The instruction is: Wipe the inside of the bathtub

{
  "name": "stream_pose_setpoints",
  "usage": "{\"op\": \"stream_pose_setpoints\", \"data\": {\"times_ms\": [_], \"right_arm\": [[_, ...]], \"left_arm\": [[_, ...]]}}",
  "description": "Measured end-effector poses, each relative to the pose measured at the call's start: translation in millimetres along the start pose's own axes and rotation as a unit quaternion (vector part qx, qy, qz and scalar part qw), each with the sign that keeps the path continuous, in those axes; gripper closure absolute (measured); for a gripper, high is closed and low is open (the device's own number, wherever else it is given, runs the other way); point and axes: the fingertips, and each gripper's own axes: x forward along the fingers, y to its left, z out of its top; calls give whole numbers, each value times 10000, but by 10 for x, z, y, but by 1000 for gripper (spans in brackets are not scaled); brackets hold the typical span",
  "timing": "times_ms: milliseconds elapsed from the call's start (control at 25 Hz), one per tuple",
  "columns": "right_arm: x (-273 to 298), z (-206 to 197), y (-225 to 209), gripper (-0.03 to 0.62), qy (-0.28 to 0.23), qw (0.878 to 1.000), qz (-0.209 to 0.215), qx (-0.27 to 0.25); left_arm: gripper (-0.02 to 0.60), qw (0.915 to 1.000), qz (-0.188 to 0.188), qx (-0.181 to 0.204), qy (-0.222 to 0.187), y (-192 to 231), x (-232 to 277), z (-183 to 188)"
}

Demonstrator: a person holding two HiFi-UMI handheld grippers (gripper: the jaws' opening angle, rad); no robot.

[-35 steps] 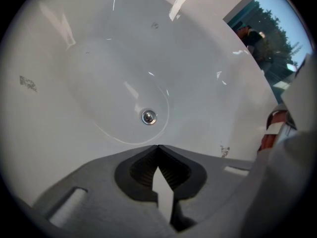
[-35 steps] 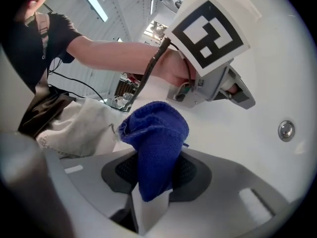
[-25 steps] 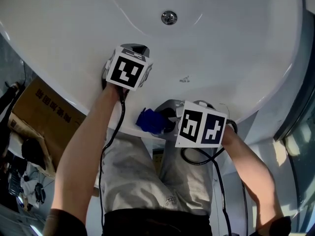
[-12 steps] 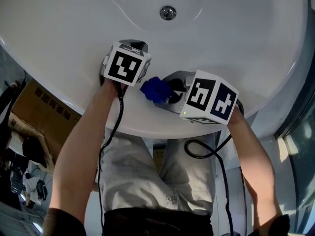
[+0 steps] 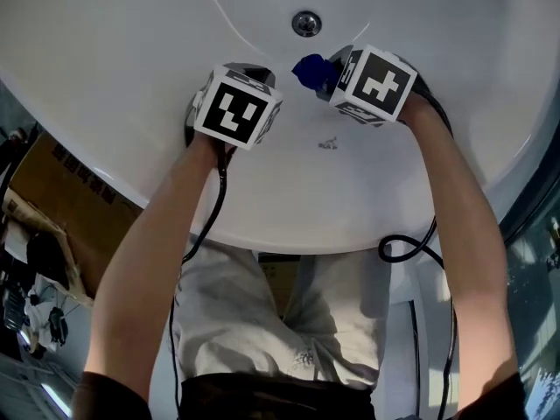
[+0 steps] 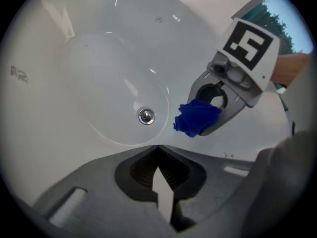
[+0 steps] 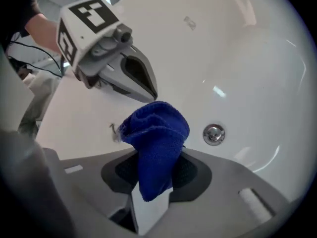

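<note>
White bathtub (image 5: 131, 42), viewed from above, with its chrome drain (image 5: 305, 23) at the bottom of the basin. Both grippers reach inside it.

Right gripper (image 7: 157, 151) – jaws pinching a folded blue cloth (image 7: 156, 133), which bunches up past the jaw tips. The cloth sits over the sloping inner wall, just beside the drain on the person's side. Contact with the tub surface cannot be confirmed.

Left gripper (image 6: 157, 148) – jaws pressed together, nothing between them. It is held near the right gripper, over the inner wall and aimed towards the drain.

A small dark mark (image 5: 328, 143) shows on the tub's broad rim. A cardboard box (image 5: 66, 191) stands outside the tub to the left.
</note>
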Motion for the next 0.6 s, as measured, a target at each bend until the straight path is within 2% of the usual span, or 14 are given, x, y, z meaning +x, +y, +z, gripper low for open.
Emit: {"op": "stream_pose_setpoints", "data": {"times_ms": [160,360,480,600], "right_arm": [[347,-51,-217,454,528,9981,-58,-312],[652,1,-486,456,727,9923,-745,-678],[796,-47,-556,456,867,9898,-840,-757],[883,-148,-604,456,1212,9841,-898,-938]], "left_arm": [[580,9999,-11,-120,-36,85,52,-52],[581,9993,39,-324,-153,160,118,-90],[581,9989,44,-387,-253,171,122,-67],[580,9986,46,-463,-258,210,81,-87]]}}
